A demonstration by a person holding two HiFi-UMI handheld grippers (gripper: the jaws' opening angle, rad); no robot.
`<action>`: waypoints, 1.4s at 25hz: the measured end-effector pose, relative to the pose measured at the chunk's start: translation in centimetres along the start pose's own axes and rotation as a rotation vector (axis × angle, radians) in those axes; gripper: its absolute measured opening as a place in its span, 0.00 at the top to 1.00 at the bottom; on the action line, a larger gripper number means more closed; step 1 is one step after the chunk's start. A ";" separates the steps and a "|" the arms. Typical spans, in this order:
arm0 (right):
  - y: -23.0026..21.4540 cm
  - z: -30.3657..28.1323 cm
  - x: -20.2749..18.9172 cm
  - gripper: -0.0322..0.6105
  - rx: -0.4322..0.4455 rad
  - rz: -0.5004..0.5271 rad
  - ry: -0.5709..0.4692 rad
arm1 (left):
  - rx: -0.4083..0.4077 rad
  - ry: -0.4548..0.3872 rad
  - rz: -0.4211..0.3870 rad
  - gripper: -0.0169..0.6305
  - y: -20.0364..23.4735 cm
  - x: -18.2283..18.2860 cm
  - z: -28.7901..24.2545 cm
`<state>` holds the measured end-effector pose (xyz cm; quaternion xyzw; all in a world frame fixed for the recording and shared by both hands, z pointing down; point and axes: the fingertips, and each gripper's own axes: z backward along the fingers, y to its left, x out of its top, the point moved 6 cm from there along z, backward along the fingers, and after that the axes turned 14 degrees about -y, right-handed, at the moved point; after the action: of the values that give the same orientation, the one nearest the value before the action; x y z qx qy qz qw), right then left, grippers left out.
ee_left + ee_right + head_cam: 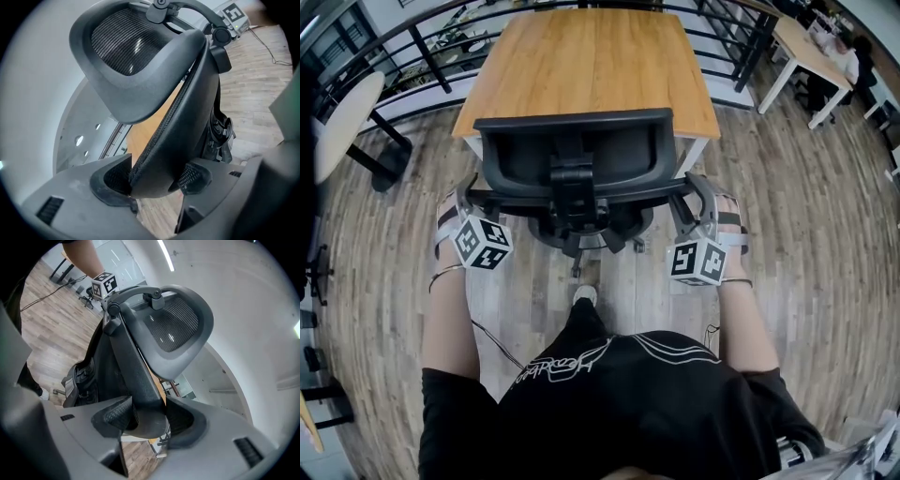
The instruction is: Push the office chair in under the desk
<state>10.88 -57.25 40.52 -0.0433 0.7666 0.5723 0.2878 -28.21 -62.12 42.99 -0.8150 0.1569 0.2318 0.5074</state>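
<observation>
Chair (pixel 572 155) with curved black mesh back is clamped by left tool (pixel 152 180) and right tool (pixel 150 418).

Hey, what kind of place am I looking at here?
Most likely an open-plan office, perhaps on an upper level: a black mesh office chair at a wooden-topped desk with white legs, a curved black metal railing behind it, and another white-legged table beyond.

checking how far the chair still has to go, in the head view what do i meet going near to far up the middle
shoe → office chair → desk → railing
</observation>
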 end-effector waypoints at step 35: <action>-3.5 -14.7 -4.0 0.56 -0.059 -0.025 0.085 | -0.049 -0.080 -0.051 0.60 7.4 -0.8 -17.6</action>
<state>9.81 -72.71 42.13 -0.0854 0.7605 0.5886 0.2606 -28.63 -81.18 44.51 -0.8209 0.1100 0.2552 0.4989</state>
